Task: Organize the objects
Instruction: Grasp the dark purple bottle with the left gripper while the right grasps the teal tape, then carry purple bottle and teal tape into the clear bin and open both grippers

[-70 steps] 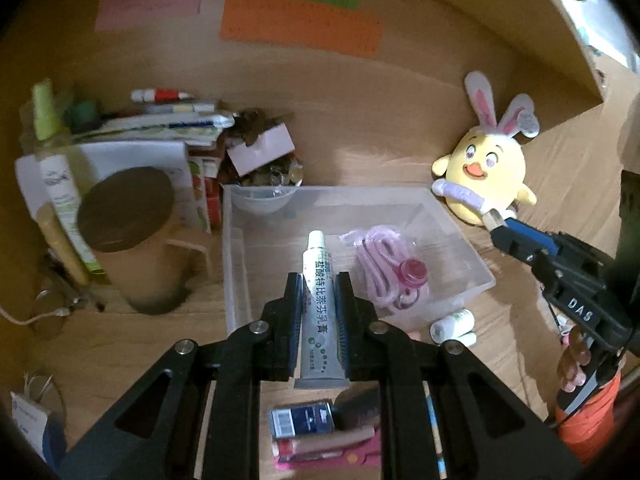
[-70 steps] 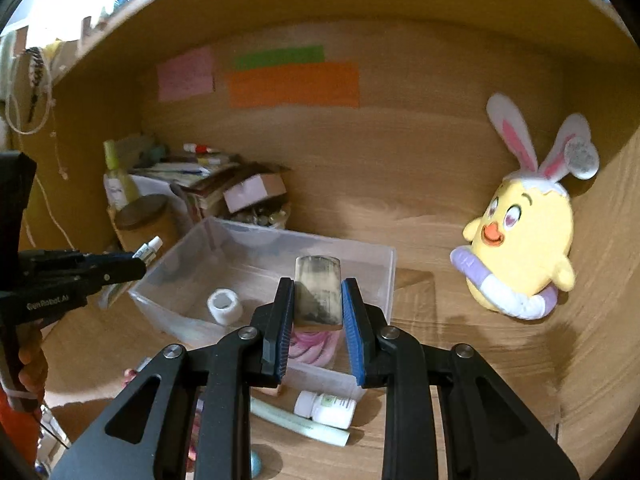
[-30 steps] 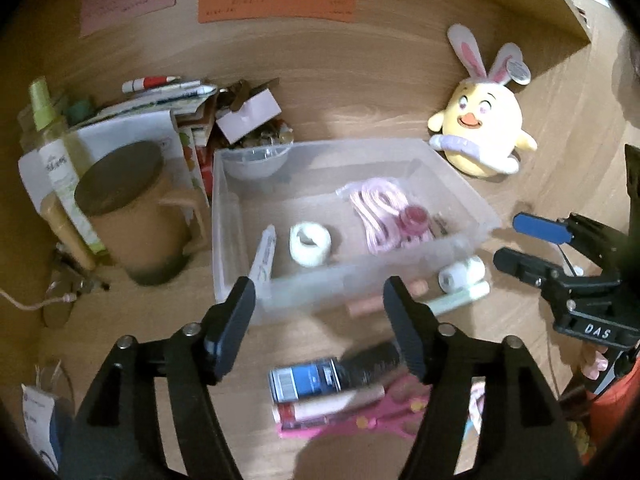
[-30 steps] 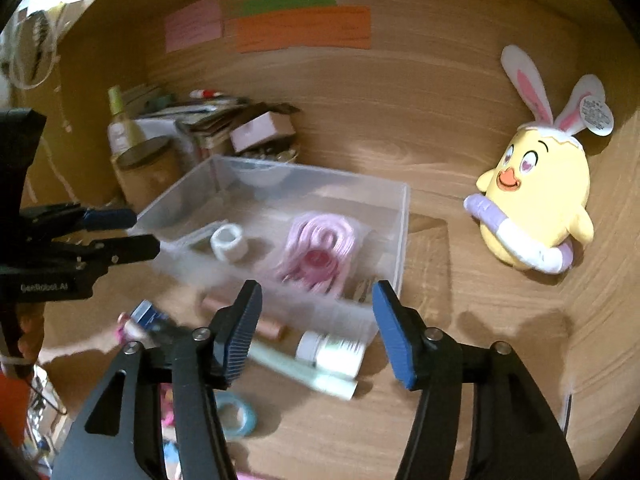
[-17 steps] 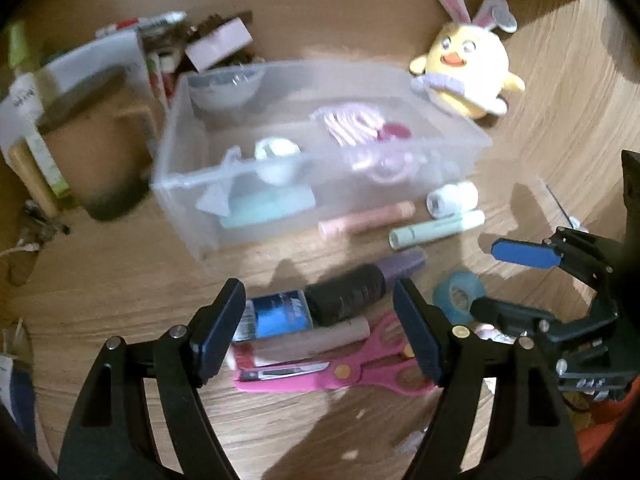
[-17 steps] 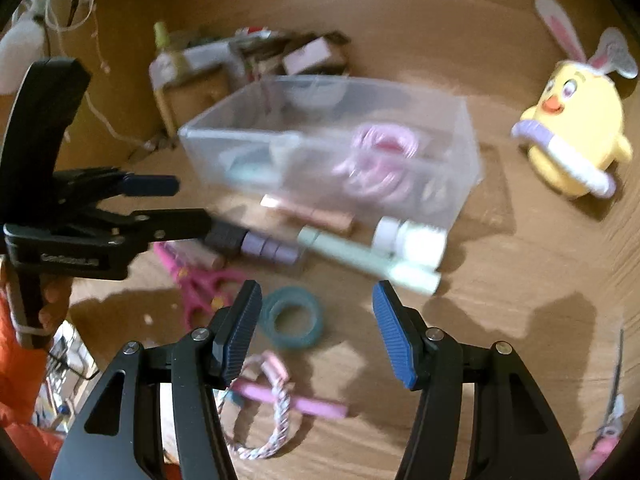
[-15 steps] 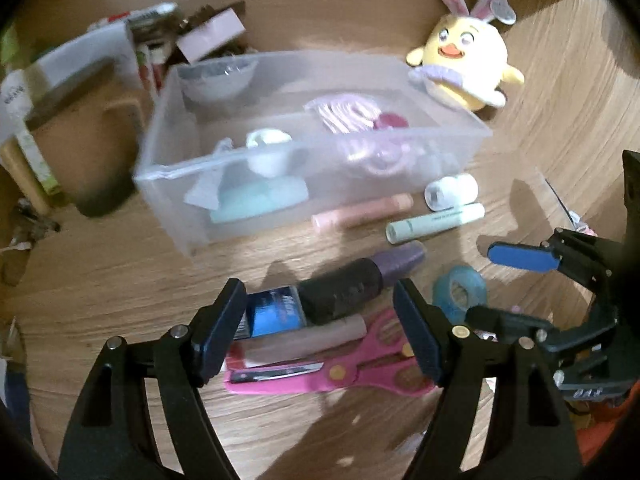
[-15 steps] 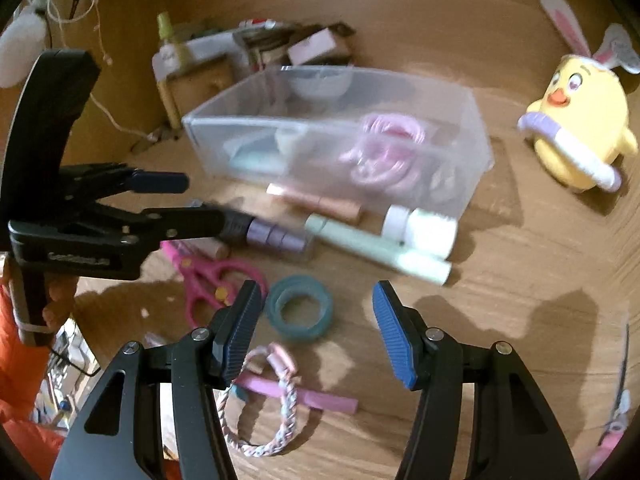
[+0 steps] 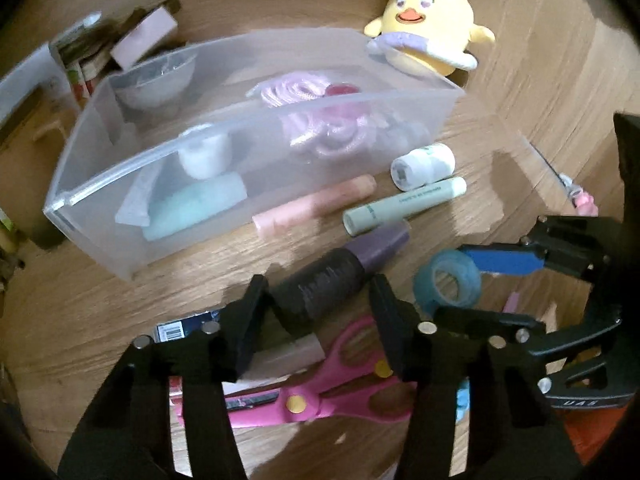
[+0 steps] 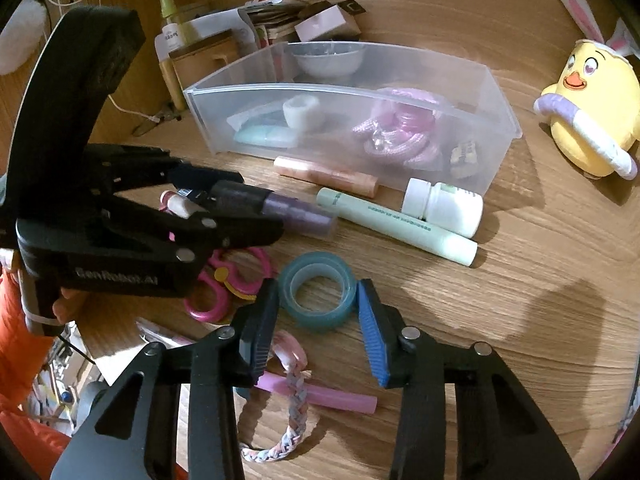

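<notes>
Reaching: both grippers are down among the loose things on the wooden desk (image 10: 540, 280), each lined up on its own item. I'd say this is the pick-up step of another round of tidying.
Left gripper (image 9: 318, 312): jaws spread wide, holding nothing. The dark bottle with the purple cap (image 9: 340, 272) lies between the fingers, which seem not to be touching it.
Right gripper (image 10: 316, 320): also wide open and empty. The blue tape roll (image 10: 317, 294) sits flat on the desk right between the fingertips, black pad on one side, blue pad on the other.
Clear bin (image 10: 500, 92): stands just behind the loose items and already holds a white roll (image 10: 302, 112), a pale green tube (image 10: 266, 136) and a pink coiled cord (image 10: 400, 132).
Still outside the bin: a peach stick (image 10: 326, 172) close against its front wall, a mint tube (image 10: 396, 226), a white pill bottle (image 10: 442, 208), pink scissors (image 9: 320, 396), and a braided band (image 10: 294, 396) on the near edge.
Next move, as I judge it: each pair of jaws needs to close squarely. The bottle is round and lies at a slant, so it could roll. The tape is low, so the fingertips must go right down to the desk. Then lift clear of the bin's front wall.
</notes>
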`<act>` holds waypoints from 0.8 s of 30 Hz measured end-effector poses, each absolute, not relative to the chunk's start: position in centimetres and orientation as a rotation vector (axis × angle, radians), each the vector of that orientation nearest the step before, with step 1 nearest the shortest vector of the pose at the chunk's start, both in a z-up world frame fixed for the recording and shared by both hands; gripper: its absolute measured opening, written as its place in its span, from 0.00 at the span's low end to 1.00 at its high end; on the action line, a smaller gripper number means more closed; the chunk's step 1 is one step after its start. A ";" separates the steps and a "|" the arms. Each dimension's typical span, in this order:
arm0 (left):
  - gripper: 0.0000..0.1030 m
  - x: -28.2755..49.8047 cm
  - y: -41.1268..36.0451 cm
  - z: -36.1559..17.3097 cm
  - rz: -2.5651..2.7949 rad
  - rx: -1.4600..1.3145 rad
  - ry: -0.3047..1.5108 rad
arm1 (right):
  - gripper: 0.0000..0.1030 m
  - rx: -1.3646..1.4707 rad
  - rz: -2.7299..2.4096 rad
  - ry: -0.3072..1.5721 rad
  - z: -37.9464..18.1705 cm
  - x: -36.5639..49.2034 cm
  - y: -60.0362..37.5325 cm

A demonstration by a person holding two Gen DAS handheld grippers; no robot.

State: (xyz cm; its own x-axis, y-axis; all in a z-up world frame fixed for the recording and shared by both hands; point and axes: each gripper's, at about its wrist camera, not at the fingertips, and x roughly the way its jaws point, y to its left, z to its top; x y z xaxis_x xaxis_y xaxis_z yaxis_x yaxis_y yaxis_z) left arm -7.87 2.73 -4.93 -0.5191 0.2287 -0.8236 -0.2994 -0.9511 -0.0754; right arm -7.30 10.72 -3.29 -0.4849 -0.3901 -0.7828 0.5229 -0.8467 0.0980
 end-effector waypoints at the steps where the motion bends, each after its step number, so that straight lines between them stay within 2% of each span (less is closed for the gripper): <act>1: 0.46 -7.8 2.8 -4.9 2.503 -1.335 0.123 | 0.35 1.168 -2.321 0.205 -3.3 -7.4 10.8; 7: 0.46 -6.9 3.3 -4.1 2.546 -1.270 0.156 | 0.35 1.158 -2.357 0.165 -2.7 -7.5 12.0; 20: 0.43 -4.8 1.5 -1.1 2.664 -1.160 0.086 | 0.35 1.088 -2.457 0.109 -0.3 -8.5 14.4; 21: 0.29 -4.8 1.3 -0.9 2.660 -1.156 0.071 | 0.35 1.079 -2.466 0.105 -0.1 -8.6 14.5; 22: 0.24 -4.9 1.2 -0.8 2.650 -1.163 0.051 | 0.35 1.073 -2.471 0.102 0.1 -8.7 14.6; 24: 0.24 -5.1 0.7 -0.7 2.667 -1.161 0.024 | 0.35 1.058 -2.484 0.092 0.5 -9.1 14.7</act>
